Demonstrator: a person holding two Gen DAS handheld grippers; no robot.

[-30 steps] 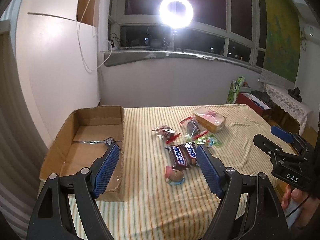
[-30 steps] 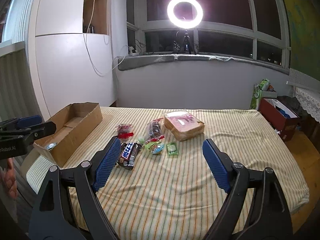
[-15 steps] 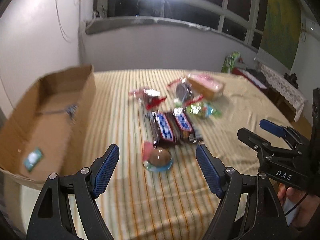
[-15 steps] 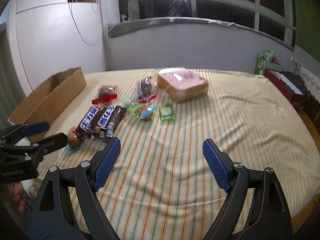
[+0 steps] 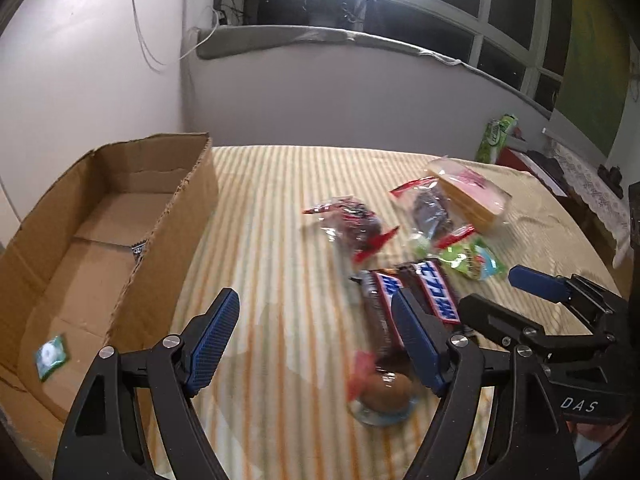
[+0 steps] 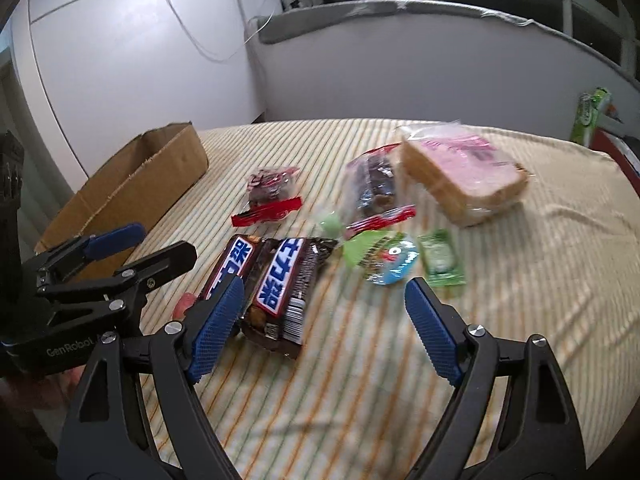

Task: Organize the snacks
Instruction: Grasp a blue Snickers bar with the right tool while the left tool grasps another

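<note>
Snacks and a box on a striped bedspread

A bed covered in a yellow-and-cream striped cloth carries an open brown cardboard box at its left side. Beside it lie two dark chocolate bars with blue-and-white labels, a round brown sweet in clear wrap, two clear red-edged packets of dark snacks, a wrapped pink-topped sandwich, a green-and-blue candy packet and a small green sachet.

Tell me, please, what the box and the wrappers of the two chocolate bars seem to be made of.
The box looks like corrugated cardboard: matte brown, with torn, ragged rims and fold creases. The wrappers of the two chocolate bars look like thin plastic film, probably glossy: they wrinkle, catch light, and end in crimped seals.
</note>
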